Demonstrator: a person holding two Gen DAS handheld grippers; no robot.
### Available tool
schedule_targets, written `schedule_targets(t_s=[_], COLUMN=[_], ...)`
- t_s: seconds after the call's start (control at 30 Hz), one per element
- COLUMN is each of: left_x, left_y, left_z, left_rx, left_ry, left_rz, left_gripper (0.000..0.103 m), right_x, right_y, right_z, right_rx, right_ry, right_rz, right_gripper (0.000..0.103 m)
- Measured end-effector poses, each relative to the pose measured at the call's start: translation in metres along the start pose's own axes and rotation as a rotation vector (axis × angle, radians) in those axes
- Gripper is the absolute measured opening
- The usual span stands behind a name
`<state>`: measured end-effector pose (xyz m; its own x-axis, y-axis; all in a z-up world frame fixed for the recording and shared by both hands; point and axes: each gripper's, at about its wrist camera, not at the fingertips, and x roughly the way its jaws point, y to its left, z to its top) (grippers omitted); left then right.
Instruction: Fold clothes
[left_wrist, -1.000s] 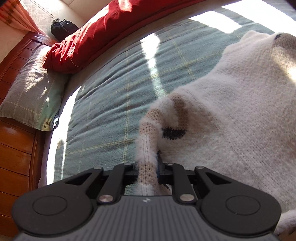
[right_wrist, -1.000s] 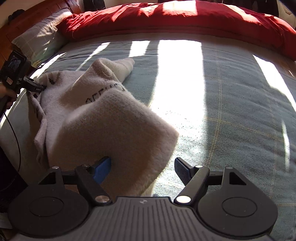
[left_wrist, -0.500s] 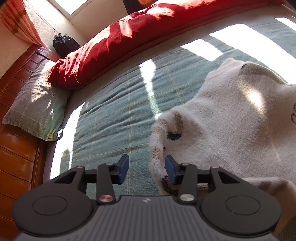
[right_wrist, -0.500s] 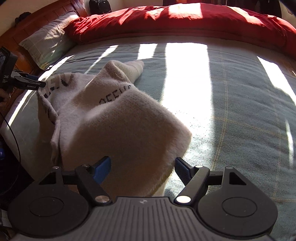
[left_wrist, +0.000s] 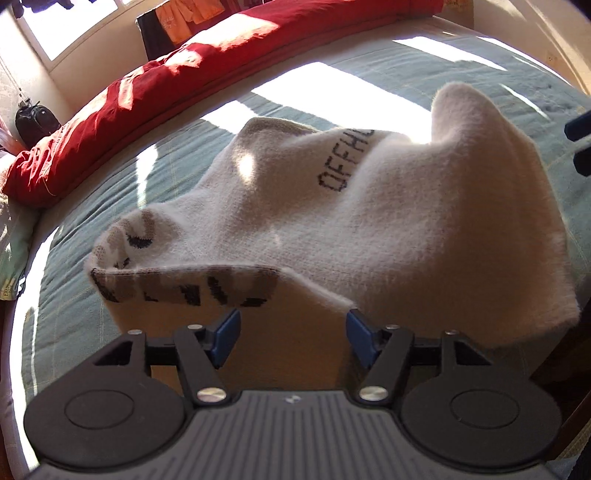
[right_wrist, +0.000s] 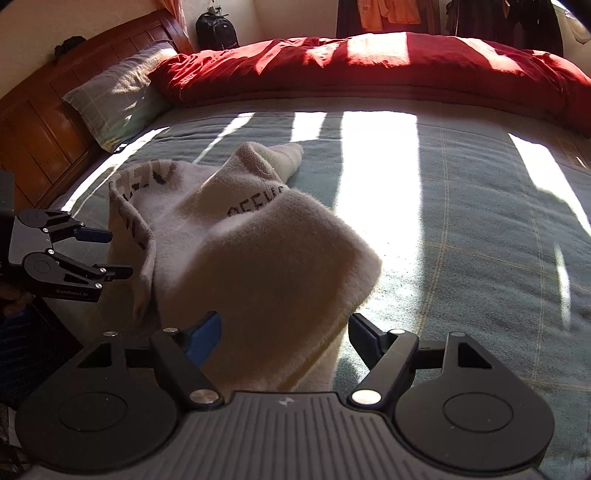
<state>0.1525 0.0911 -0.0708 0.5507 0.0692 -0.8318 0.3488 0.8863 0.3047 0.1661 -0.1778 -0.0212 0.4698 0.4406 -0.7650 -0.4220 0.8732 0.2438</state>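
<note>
The left hand-held gripper (left_wrist: 291, 334), along the bottom of its own view, has a ribbed grey body, two black round-lobed arms with silver screws, and blue-padded fingers (left_wrist: 225, 334). The right hand-held gripper (right_wrist: 284, 338) looks alike. At the left edge of the right view, the left unit's black side bears "GenRobot.AI" lettering.

The bedspread (right_wrist: 461, 206) lies bare and sunlit to the right of the heaped white sweater (right_wrist: 258, 251), open for passage. At the far side, the red duvet (right_wrist: 369, 70) bars the way; the pillow (right_wrist: 114, 99) and wooden headboard (right_wrist: 44, 122) close the left.
</note>
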Motion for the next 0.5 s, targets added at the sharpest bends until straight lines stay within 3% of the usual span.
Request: schedule_targets(t_s=[0.27, 0.4, 0.5], left_x=[0.039, 0.056, 0.049], left_y=[-0.037, -0.033, -0.019], left_z=[-0.029, -0.030, -0.031], left_rx=[0.038, 0.040, 0.006], left_ry=[0.003, 0.044, 0.031], left_rz=[0.116, 0.214, 0.253], left_gripper=[0.061, 0.014, 0.007], right_x=[-0.018, -0.022, -0.025], right_y=[0.000, -0.003, -0.005], right_z=[-0.007, -0.008, -0.008], right_rx=[0.002, 0.009, 0.014], right_ry=[-0.031, -0.036, -0.040], right_rz=[-0.005, -0.023, -0.036], right_gripper=[0.079, 0.079, 0.079])
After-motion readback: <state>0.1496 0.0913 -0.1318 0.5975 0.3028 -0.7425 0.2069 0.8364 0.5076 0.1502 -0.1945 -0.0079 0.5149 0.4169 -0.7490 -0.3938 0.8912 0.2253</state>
